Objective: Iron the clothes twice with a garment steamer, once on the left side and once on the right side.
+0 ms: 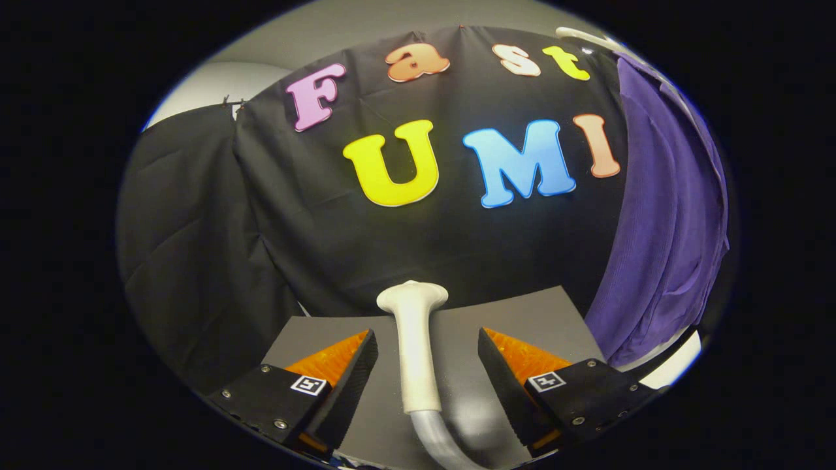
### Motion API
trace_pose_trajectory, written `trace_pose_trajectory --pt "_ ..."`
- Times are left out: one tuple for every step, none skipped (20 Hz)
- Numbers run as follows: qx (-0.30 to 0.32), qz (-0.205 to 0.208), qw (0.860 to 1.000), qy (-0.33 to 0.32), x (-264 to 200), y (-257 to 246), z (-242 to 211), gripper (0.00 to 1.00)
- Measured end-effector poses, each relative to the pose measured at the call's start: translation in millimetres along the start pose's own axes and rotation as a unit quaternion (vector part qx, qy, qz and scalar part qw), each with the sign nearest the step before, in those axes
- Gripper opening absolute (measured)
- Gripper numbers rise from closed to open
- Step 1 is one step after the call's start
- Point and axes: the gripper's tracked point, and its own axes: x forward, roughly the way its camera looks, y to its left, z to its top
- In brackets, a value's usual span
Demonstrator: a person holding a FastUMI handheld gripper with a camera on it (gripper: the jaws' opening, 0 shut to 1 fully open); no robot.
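1. The gripper (428,352) has its fingers wide apart, touching nothing.
2. The white steamer (414,346) stands between the fingers, on the grey table (522,313).
3. The purple clothes (659,222) hang beyond the steamer, off to its right.

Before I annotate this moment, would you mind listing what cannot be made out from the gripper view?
- Steamer: its hose runs out of sight below the open tool, which stands apart on either side; whether its head faces the table cannot be told.
- Purple garment: cut off beyond the right finger; its hanger top and far side are hidden.
- Table: its near part is covered by the fingers.
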Motion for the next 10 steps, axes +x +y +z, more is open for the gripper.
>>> trace_pose_trajectory --pt "0.008 0.0 1.0 0.019 9.3 2.6 -4.9 0.96" --pt "0.019 0.0 0.999 0.032 21.8 6.1 -6.9 0.95" --pt "0.029 0.001 0.999 0.04 28.7 7.8 -8.1 0.95" --pt "0.037 -0.004 0.998 0.048 34.0 5.2 -8.3 0.95" --pt "0.046 -0.012 0.997 0.053 37.1 2.7 -8.0 0.95" --pt "0.052 -0.021 0.997 0.061 44.3 -2.9 -10.8 0.95" --pt "0.057 -0.028 0.995 0.074 49.4 -5.5 -14.3 0.95" --pt "0.058 -0.031 0.994 0.086 55.3 -4.8 -21.7 0.93" --pt "0.058 -0.033 0.993 0.101 60.4 -3.4 -27.5 0.93" --pt "0.055 -0.036 0.991 0.115 66.0 -2.9 -33.7 0.92"
